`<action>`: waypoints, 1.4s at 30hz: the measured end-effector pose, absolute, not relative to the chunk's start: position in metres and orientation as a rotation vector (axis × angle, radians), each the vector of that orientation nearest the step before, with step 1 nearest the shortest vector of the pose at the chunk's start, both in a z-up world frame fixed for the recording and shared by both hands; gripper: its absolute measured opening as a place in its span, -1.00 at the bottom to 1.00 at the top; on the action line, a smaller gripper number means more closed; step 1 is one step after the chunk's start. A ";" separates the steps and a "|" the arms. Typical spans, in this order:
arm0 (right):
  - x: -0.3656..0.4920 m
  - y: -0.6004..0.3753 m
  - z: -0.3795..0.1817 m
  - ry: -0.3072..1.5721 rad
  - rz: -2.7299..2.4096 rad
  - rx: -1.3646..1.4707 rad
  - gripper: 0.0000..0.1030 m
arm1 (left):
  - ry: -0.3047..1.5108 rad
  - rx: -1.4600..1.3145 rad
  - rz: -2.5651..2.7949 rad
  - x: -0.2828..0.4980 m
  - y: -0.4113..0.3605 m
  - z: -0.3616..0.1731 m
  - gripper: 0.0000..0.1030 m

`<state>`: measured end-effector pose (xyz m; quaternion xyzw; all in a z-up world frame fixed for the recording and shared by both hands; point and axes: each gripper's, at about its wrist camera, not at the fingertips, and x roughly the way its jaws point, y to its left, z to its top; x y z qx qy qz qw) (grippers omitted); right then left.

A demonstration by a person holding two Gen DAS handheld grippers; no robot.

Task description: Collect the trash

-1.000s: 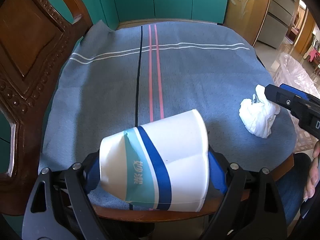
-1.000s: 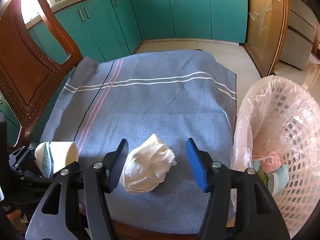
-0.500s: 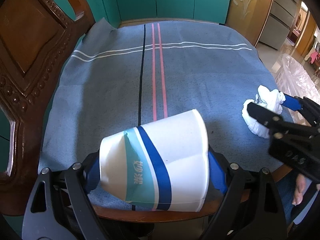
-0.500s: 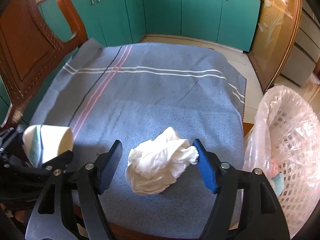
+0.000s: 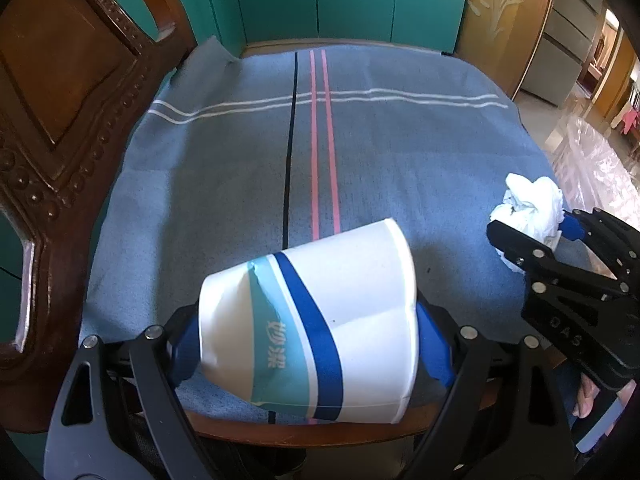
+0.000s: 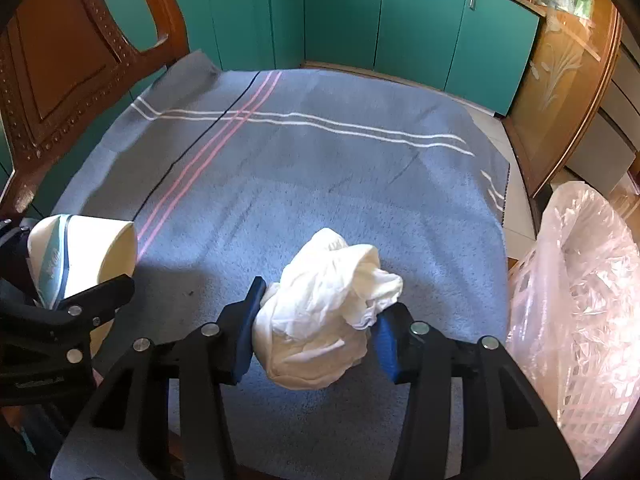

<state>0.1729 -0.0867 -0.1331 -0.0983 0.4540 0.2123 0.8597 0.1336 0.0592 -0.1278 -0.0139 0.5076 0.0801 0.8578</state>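
Observation:
My left gripper is shut on a white paper cup with blue and teal stripes, squeezed and dented, held on its side over the near edge of the table. The cup also shows at the left of the right wrist view. My right gripper is shut on a crumpled white tissue, just above the blue cloth. In the left wrist view the tissue and right gripper are at the right edge of the table.
A blue striped cloth covers the wooden table. A carved wooden chair back stands at the left. A lattice trash basket lined with a clear bag stands right of the table. Teal cabinets are behind.
My right gripper moved in around the tissue and closed on it. The left gripper kept holding the cup, almost still.

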 end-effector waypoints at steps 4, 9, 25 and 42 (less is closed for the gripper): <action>0.170 -0.094 -0.118 0.918 0.442 -0.180 -0.04 | 1.035 -0.017 0.181 0.132 0.058 -0.120 0.70; 0.168 -0.096 -0.112 0.912 0.438 -0.200 -0.04 | 1.004 -0.014 0.186 0.128 0.055 -0.109 0.70; 0.151 -0.188 -0.025 0.712 0.285 -0.045 -0.04 | 0.771 0.071 0.083 0.135 -0.005 -0.025 0.70; 0.152 -0.326 -0.076 0.844 -0.007 0.075 0.01 | 0.818 0.148 -0.248 0.173 -0.154 -0.036 0.70</action>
